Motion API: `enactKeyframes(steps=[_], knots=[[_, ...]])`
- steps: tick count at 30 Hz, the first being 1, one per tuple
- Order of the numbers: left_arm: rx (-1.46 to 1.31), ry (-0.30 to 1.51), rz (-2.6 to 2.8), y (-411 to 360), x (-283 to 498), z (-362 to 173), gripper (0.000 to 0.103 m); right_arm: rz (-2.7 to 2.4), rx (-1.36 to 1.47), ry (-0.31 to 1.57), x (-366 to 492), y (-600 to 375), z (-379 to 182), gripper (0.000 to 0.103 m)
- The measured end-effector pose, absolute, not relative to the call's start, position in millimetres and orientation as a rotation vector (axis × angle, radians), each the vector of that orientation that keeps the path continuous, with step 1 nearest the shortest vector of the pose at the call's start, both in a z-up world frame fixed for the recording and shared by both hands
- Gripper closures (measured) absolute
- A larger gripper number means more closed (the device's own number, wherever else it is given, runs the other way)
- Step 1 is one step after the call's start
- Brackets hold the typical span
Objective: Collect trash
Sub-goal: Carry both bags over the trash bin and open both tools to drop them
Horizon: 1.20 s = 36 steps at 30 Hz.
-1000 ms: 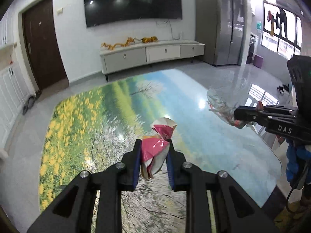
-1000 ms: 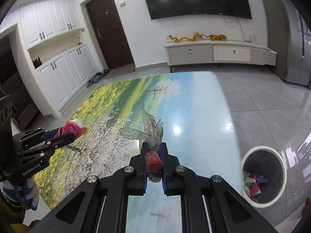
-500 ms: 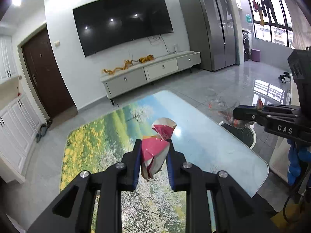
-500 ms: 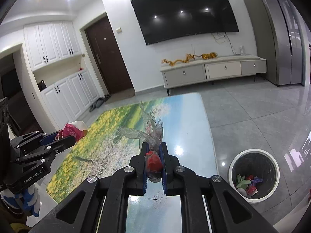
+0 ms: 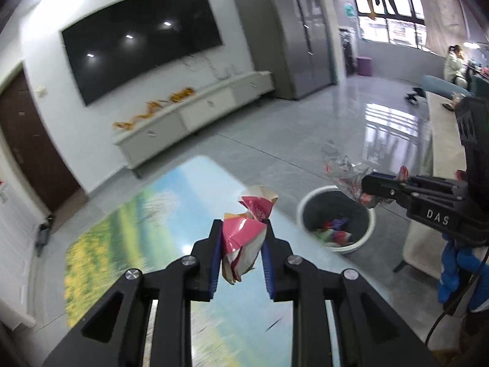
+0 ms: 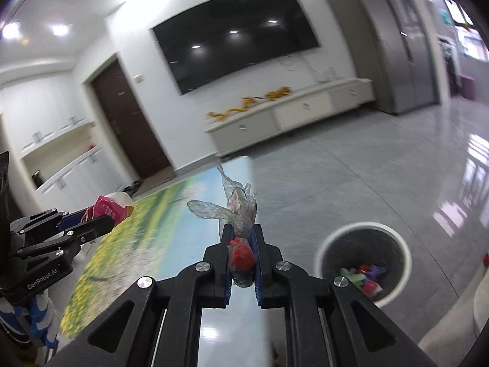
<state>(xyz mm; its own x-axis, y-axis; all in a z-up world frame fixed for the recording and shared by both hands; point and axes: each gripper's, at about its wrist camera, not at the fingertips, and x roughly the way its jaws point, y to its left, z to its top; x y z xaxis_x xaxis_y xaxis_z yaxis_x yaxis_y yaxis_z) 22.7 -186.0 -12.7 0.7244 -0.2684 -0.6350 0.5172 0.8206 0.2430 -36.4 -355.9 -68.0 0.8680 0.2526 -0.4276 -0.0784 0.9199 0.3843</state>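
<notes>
My left gripper [image 5: 241, 238] is shut on a crumpled pink and white wrapper [image 5: 244, 235], held above the table's right part. It also shows in the right wrist view [image 6: 107, 214]. My right gripper [image 6: 241, 250] is shut on a clear plastic bag with red inside [image 6: 240, 214], held above the table's right edge. In the left wrist view the right gripper [image 5: 369, 186] holds the bag [image 5: 345, 171] over the bin. A white round trash bin [image 5: 305, 211] stands on the floor right of the table, with several coloured scraps inside; it also shows in the right wrist view [image 6: 403, 250].
The table [image 5: 183, 183] has a landscape-print top. A white TV cabinet [image 5: 198, 113], wall TV [image 5: 140, 36], dark door [image 6: 128, 122] and grey fridge [image 5: 299, 30] line the far wall. A light sofa [image 5: 428, 220] stands right of the bin.
Both grippers have swung right and lifted with their trash still held. The bin has come closer in both views, and the right gripper's bag is now over the bin.
</notes>
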Motion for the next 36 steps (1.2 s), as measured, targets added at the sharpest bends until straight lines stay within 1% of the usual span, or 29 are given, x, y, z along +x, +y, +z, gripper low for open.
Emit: enactKeyframes(steps=[6,9,11,16,19,21,22,23,24,25,27,30,33,36], knots=[[0.448,0.747,-0.564,-258.9,83.4,-49.0,0.081,0.039,0.456,0.566,-8.2,-422.3,-106.1,0.092],[0.41,0.837,-0.632,-294.6,119.2,-72.1,0.08,-0.01,0.461,0.612,11.5,-445.0,-124.3,0.092],[0.393,0.876,-0.663,-310.8,134.6,-85.6,0.078,-0.039,0.465,0.643,23.7,-459.0,-136.8,0.092],[0.361,0.952,-0.726,-352.3,167.7,-112.6,0.078,-0.089,0.471,0.71,51.4,-485.5,-166.1,0.092],[0.329,0.989,-0.752,-369.6,182.7,-130.2,0.074,-0.102,0.488,0.753,70.5,-497.3,-186.6,0.091],[0.31,1.009,-0.762,-375.9,190.0,-139.4,0.069,-0.107,0.488,0.777,80.9,-505.0,-200.3,0.09],[0.295,1.018,-0.77,-379.1,195.2,-144.9,0.062,-0.115,0.486,0.788,85.1,-506.8,-206.4,0.079],[0.284,1.022,-0.773,-380.4,198.2,-148.3,0.057,-0.131,0.492,0.801,90.3,-511.1,-215.9,0.072],[0.28,1.027,-0.775,-381.6,201.1,-152.3,0.055,-0.144,0.498,0.813,93.1,-514.1,-222.9,0.059],[0.278,1.031,-0.777,-381.8,202.5,-154.9,0.055,-0.152,0.499,0.822,94.9,-516.1,-227.5,0.055],[0.273,1.036,-0.775,-383.6,205.7,-157.6,0.054,-0.172,0.501,0.848,94.6,-519.1,-236.8,0.055],[0.265,1.013,-0.756,-376.6,204.1,-150.7,0.054,-0.189,0.496,0.851,89.9,-520.2,-235.2,0.055],[0.264,0.969,-0.727,-367.4,199.0,-136.1,0.054,-0.209,0.473,0.832,87.8,-515.8,-219.5,0.055],[0.327,0.896,-0.653,-354.8,188.4,-116.8,0.054,-0.214,0.433,0.793,82.5,-505.1,-194.4,0.054]])
